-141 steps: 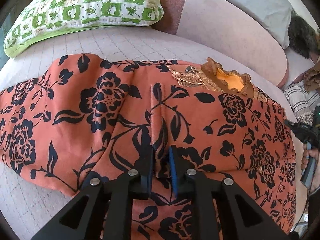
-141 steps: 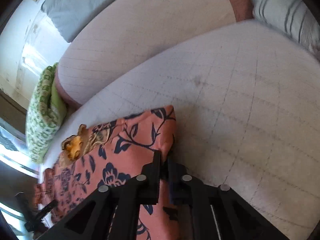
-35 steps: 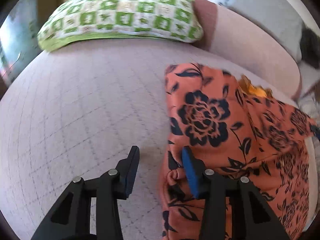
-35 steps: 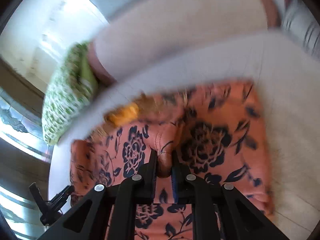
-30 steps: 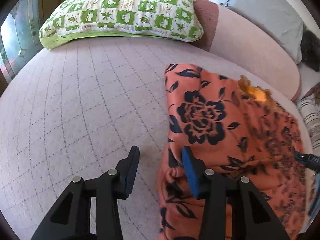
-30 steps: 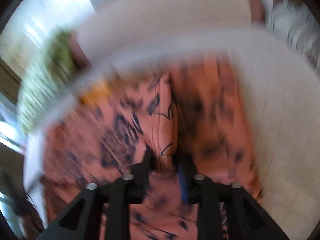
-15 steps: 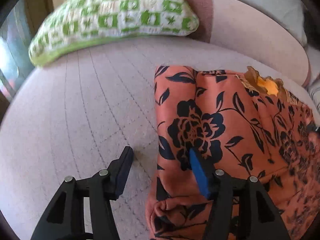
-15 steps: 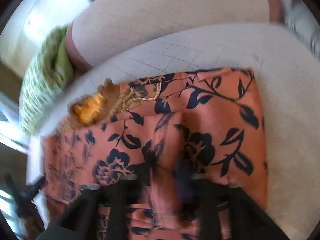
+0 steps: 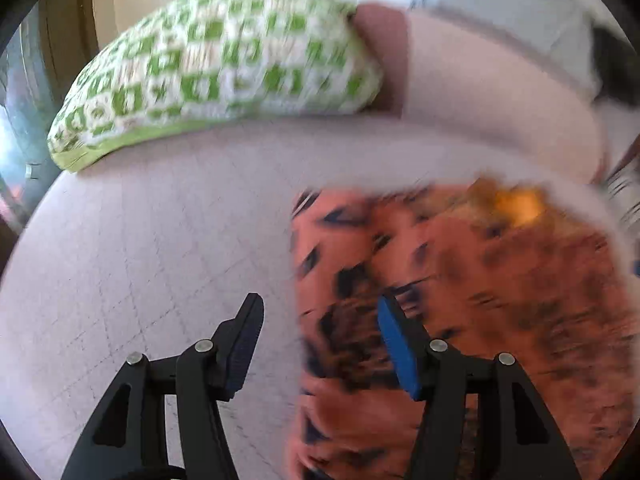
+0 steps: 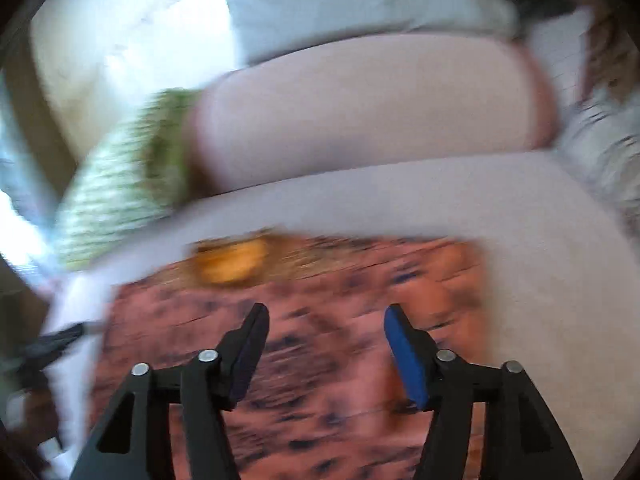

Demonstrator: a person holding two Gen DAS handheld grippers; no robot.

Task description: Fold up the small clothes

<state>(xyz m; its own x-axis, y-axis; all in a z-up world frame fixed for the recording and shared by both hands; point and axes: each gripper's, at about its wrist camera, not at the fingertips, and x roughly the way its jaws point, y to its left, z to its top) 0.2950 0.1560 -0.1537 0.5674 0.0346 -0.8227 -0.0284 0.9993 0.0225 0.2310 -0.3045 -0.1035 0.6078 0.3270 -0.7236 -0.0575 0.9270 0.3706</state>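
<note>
An orange garment with a black flower print (image 9: 500,280) lies folded on the pale quilted cushion (image 9: 140,248); both views are motion-blurred. Its yellow-lined collar (image 9: 516,202) is at the far right edge. My left gripper (image 9: 320,320) is open and empty, straddling the garment's left folded edge. In the right wrist view the garment (image 10: 340,320) fills the lower middle, collar (image 10: 232,260) at its far left. My right gripper (image 10: 324,328) is open and empty above the garment's middle. The other gripper's tip (image 10: 60,338) shows at the left.
A green-and-white checked pillow (image 9: 216,76) lies at the back left of the cushion. A pink bolster (image 10: 372,116) runs along the back, with a grey pillow (image 10: 360,4) above it. A striped cloth (image 10: 604,148) lies at the right.
My right gripper has let go of the garment fold and opened wide. My left gripper has opened wider. Both cameras are moving, and the garment now lies folded narrower.
</note>
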